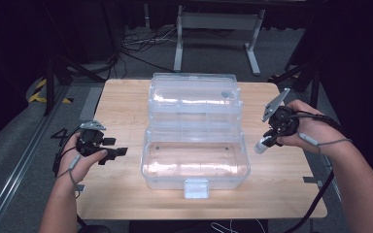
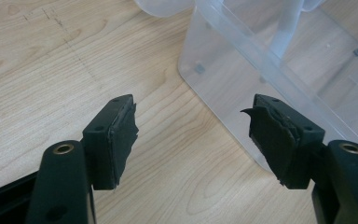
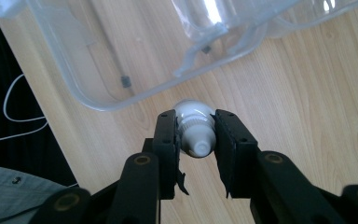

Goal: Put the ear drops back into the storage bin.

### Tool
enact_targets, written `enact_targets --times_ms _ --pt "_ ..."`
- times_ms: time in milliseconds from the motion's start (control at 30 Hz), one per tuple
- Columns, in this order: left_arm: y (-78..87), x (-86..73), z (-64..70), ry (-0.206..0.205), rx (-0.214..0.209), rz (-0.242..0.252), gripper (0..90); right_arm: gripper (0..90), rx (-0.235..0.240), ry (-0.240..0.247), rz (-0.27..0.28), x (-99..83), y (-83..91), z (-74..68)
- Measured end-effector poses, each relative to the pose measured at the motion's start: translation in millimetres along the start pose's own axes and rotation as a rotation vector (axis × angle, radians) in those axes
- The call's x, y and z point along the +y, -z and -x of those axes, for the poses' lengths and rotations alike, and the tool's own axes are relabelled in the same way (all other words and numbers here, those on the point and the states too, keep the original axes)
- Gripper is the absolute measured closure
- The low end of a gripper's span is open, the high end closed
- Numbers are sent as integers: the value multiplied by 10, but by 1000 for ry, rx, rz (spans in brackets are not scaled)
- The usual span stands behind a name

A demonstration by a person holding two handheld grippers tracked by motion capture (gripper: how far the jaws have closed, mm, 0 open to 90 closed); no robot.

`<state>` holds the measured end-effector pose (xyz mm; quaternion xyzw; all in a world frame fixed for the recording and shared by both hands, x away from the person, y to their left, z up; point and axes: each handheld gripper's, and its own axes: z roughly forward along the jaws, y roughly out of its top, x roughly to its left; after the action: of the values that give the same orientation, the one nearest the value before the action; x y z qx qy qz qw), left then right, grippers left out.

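Right tongs (image 3: 196, 140) clamping white bottle (image 3: 195, 128) beside clear box (image 1: 195, 165), left tongs (image 2: 193, 140) released, holding nothing

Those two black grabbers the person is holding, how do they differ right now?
The left gripper has its jaws spread wide with nothing between them; the right gripper has its jaws closed on a small white tube. The left one sits low beside the clear plastic box, pointing toward it; the right one is held higher, its tube angled down toward the wooden table. Both have black jaws and flank the box.

Black fingers (image 2: 112, 140) with brass-ringed screw holes, grey cables.
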<state>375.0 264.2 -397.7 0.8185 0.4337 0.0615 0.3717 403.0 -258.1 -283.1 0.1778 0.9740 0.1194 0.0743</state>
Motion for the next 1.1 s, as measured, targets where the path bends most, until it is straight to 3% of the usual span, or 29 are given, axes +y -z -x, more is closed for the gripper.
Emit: enact_targets --times_ms 233,467,667,1100 --pt "-5 2 13 -1 0 3 322 711 6 67 12 97 113 -214" --pt "-20 -1 17 0 -4 -4 322 711 49 137 14 224 130 -406" --pt "-10 -11 9 2 -4 0 322 711 79 183 -5 311 44 -482" --pt "-7 -23 0 5 -6 -4 322 711 104 238 -72 456 -193 -507"
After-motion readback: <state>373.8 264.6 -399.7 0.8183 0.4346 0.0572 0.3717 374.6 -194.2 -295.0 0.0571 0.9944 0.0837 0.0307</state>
